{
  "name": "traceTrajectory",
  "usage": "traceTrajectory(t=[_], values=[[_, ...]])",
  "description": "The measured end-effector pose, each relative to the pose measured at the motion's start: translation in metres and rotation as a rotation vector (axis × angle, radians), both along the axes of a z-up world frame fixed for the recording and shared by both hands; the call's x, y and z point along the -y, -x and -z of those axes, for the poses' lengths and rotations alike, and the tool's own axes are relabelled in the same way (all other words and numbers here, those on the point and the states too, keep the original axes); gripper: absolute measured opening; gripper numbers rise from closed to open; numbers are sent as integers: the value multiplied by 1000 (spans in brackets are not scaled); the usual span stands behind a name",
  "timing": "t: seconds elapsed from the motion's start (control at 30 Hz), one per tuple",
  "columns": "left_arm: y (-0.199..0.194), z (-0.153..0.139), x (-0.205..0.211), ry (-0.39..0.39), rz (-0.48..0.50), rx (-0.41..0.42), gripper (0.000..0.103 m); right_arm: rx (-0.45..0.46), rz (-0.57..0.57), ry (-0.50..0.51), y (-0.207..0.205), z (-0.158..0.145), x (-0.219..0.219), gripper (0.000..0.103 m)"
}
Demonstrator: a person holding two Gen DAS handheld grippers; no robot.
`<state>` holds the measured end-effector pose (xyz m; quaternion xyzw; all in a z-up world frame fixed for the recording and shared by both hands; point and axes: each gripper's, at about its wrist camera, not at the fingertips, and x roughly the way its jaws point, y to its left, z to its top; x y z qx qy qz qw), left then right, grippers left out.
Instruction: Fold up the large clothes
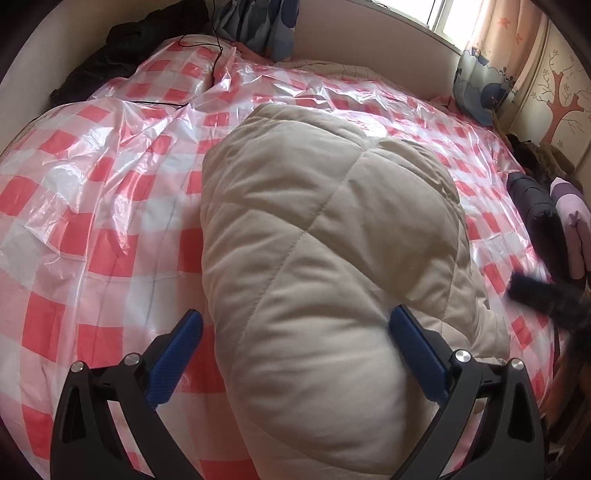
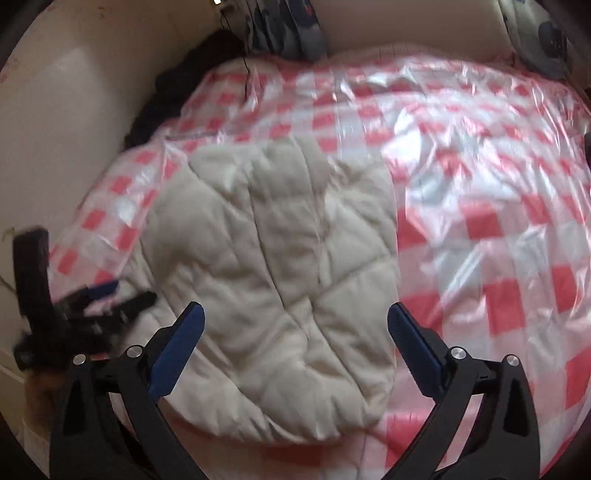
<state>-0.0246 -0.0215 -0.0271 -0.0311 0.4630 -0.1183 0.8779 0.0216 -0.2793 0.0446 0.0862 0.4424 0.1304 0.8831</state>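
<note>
A cream quilted padded garment (image 1: 317,258) lies folded in a thick bundle on the bed, over a red-and-white checked plastic sheet (image 1: 92,184). My left gripper (image 1: 295,321) is open just above the bundle's near end, its blue fingers (image 1: 177,354) standing on either side of it without pinching it. In the right wrist view the same garment (image 2: 280,266) lies flat and wide, and my right gripper (image 2: 295,317) hangs open above its near half. The left gripper (image 2: 92,299) shows blurred at the garment's left edge. The right gripper (image 1: 546,295) appears as a dark blur at the right.
Dark clothing (image 1: 122,48) is heaped at the bed's far left by the wall. A blue patterned pillow (image 1: 258,26) leans at the head. Dark and purple garments (image 1: 554,221) are stacked at the right edge. A black cable (image 1: 218,51) trails over the sheet. A window and curtain (image 1: 491,33) stand behind.
</note>
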Motion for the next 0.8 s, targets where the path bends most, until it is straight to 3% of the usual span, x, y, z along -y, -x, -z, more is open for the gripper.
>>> traceTrajectory(t=[0.1,0.17,0.23,0.3,0.33,0.43,0.57,0.67,0.8], values=[[3,-3,6,-45,7,25,97,55,-20,30,-44,-27,-24,96],[4,-6,9,-75,19,42,97,37,6,23,-85,-17,-30,96],[3,-7,7,-79,29,45,97,-59,69,23,-121,23,-31,96],[3,-11,4,-56,28,60,97,-217,45,-11,-136,74,-35,96],[4,-14,3,-57,19,66,97,-226,64,-74,-134,82,-25,96],[9,-21,3,-77,12,96,97,-186,61,-169,-109,60,-10,96],[20,-27,0,-106,7,133,97,-92,33,-224,-49,40,8,96],[27,-32,0,-115,2,162,97,-97,47,-226,-23,46,22,96],[30,-33,2,-120,5,184,97,-123,36,-290,-13,76,26,96]])
